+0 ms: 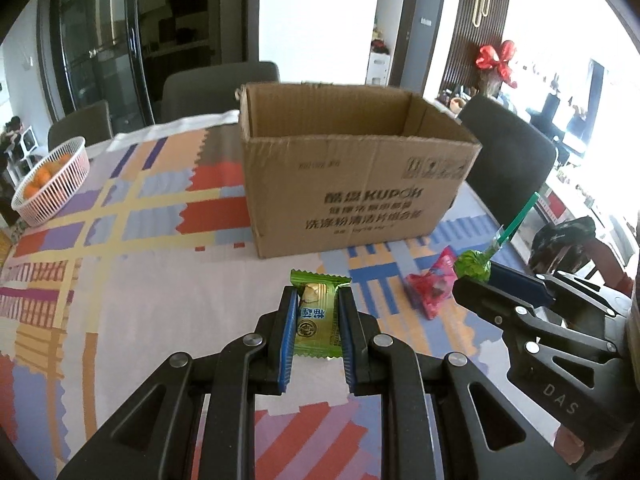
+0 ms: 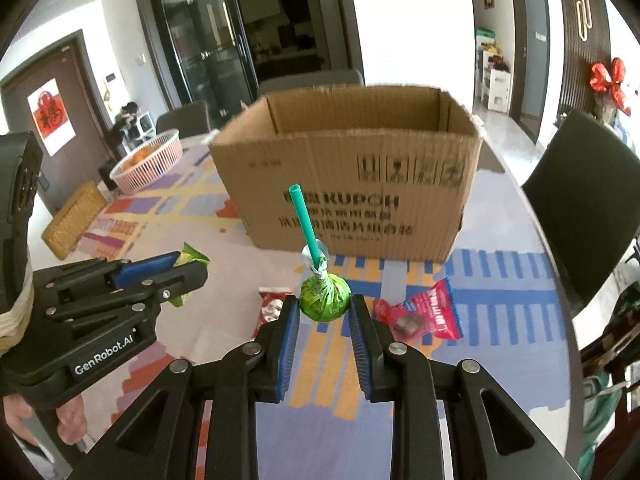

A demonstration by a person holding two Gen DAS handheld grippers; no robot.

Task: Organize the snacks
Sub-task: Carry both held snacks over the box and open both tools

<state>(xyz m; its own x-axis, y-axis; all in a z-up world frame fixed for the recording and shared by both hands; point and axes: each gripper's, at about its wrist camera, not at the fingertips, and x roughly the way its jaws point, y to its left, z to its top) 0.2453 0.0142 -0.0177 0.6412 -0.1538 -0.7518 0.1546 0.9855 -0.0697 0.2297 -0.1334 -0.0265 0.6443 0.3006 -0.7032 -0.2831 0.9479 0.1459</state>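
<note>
Fingers of our left gripper (image 1: 318,322) are clamped on the long sides of a green wrapped snack bar (image 1: 316,316); those of our right gripper (image 2: 325,318) pinch the wrapped ball of a green lollipop (image 2: 325,300), its teal stick standing up and away from us. We hold both clear of the patterned tablecloth (image 1: 152,292), short of the open cardboard box (image 1: 352,168). We judge both snacks very light. The bar's foil is slick and crushable, so we favour a mid-body hold; the lollipop's round head may roll between the pads, and its stick could catch the box's near rim. A red snack packet (image 2: 424,314) lies on the cloth just before the box. Above the box's mouth, room is open. A pink basket of oranges (image 1: 52,184) sits well apart, at the far left.
</note>
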